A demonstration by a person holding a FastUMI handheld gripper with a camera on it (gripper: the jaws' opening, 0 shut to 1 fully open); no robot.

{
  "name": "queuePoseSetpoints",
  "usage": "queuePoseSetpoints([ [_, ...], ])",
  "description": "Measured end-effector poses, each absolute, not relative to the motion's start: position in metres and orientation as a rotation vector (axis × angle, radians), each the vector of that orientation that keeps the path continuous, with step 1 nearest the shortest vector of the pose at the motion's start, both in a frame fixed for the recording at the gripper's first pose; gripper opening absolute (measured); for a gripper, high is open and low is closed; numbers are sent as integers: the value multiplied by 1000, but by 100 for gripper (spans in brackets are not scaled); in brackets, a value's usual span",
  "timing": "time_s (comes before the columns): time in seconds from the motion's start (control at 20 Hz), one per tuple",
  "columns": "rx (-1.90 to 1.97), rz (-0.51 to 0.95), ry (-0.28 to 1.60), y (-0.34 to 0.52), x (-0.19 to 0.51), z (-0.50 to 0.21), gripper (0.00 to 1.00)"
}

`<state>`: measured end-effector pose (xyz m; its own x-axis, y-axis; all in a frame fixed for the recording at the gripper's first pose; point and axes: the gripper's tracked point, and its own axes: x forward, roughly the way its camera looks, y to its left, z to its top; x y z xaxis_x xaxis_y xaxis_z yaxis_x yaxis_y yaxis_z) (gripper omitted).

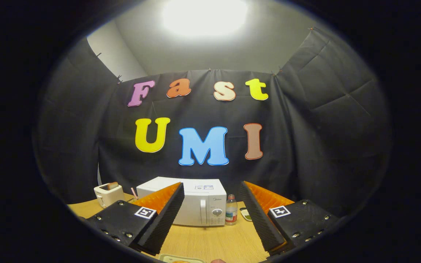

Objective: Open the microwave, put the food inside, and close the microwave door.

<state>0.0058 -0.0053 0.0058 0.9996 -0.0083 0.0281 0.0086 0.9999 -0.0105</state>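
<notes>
A white microwave (199, 204) stands on the wooden table (210, 241) beyond my fingers, its door shut, with a handle and dial on its right side. My gripper (210, 215) is open, its two black-padded fingers spread wide with nothing between them. The left finger (163, 219) overlaps the microwave's left front in view. Below the fingers, at the near table edge, the pale rim of a tray (181, 258) holding something orange peeks in; little of it is visible.
A white toaster (108, 194) with bread in its slot stands left of the microwave. A small bottle (231, 210) with a coloured label stands right of the microwave, with a small flat object (246, 214) beside it. Black cloth walls close off the back.
</notes>
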Motion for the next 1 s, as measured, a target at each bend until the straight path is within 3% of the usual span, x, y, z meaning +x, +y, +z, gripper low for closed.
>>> queuePoseSetpoints([
  [0.6,3,33,-15,0,26,-8,97],
  [1.0,24,98,5,8,76,-29,97],
])
